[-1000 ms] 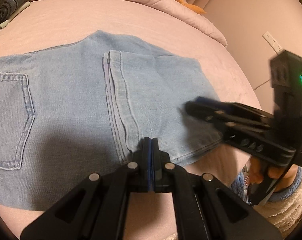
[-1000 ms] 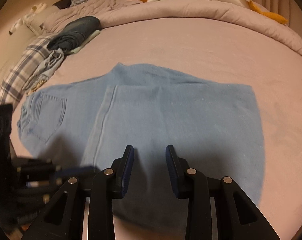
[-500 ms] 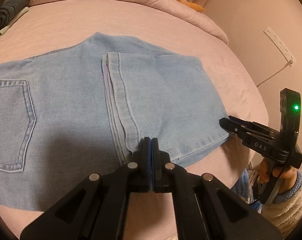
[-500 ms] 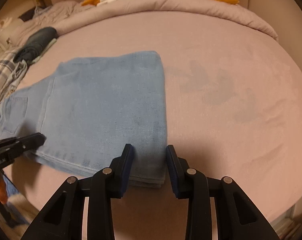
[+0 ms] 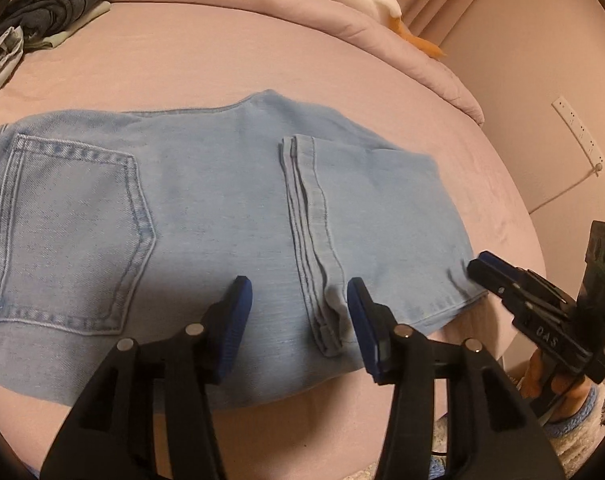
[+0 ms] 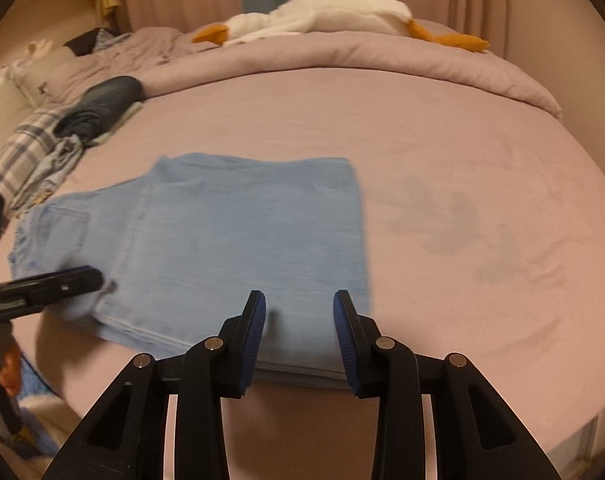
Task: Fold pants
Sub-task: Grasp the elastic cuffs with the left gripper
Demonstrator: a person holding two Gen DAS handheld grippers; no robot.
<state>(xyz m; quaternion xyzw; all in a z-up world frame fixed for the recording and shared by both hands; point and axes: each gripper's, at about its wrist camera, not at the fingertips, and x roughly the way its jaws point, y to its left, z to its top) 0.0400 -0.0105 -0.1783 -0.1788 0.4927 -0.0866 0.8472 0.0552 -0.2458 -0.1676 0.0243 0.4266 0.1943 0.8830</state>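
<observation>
The light blue jeans (image 5: 222, 208) lie folded flat on the bed (image 5: 206, 60), near its front edge, a soft rectangle of faded denim on a smooth, dusty-pink sheet. A stitched back pocket (image 5: 66, 236) shows at one end; the doubled leg hems (image 5: 310, 240) run across the middle as ridged, parallel seams.

The left claw (image 5: 298, 320) has just been opening: its ribbed blue pads now stand apart on either side of the hems, gripping nothing. The right claw (image 6: 298, 320) hovers at the near folded corner, half open, with denim below the gap but nothing pinched.

Beyond, a puffy quilted duvet (image 6: 342, 52) carries a white plush goose (image 6: 322, 12) with orange feet. Rolled dark clothes (image 6: 102, 104) sit beside plaid fabric (image 6: 18, 152).
</observation>
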